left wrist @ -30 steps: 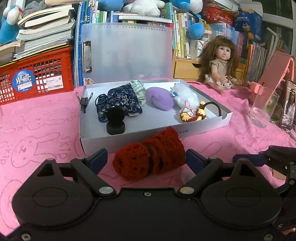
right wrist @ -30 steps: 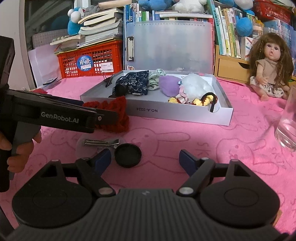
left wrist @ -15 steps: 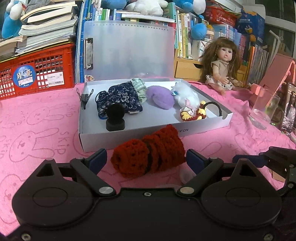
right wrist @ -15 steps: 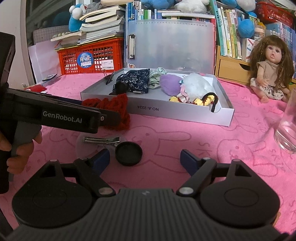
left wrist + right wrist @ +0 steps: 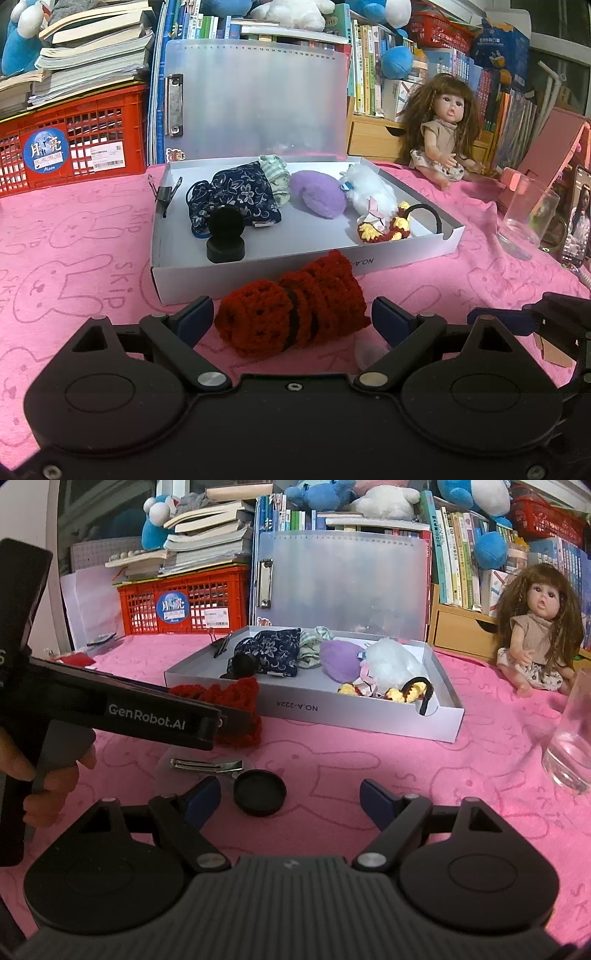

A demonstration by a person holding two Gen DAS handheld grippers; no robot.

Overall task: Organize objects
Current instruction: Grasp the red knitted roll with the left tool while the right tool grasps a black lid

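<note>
A red crocheted roll [image 5: 291, 314] lies on the pink cloth in front of the white box [image 5: 258, 284]. My left gripper [image 5: 293, 317] is open and straddles the roll, one blue pad close to each end. In the box are a blue floral pouch [image 5: 236, 192], a purple puff [image 5: 317, 194], a white fluffy toy [image 5: 369, 192], a hair tie with crochet flowers [image 5: 388, 227] and a small black jar [image 5: 225, 243]. My right gripper [image 5: 291, 797] is open, low over the cloth. A black round lid [image 5: 259, 796] lies by its left finger, and a silver hair clip [image 5: 207, 766] lies just beyond.
A drinking glass [image 5: 570, 746] stands at the right, a doll [image 5: 535, 638] sits behind it. A clear clipboard [image 5: 258, 99], a red crate [image 5: 70, 147] and stacked books line the back. A phone [image 5: 576, 218] leans at the far right. A hand [image 5: 48, 775] holds the left gripper's handle.
</note>
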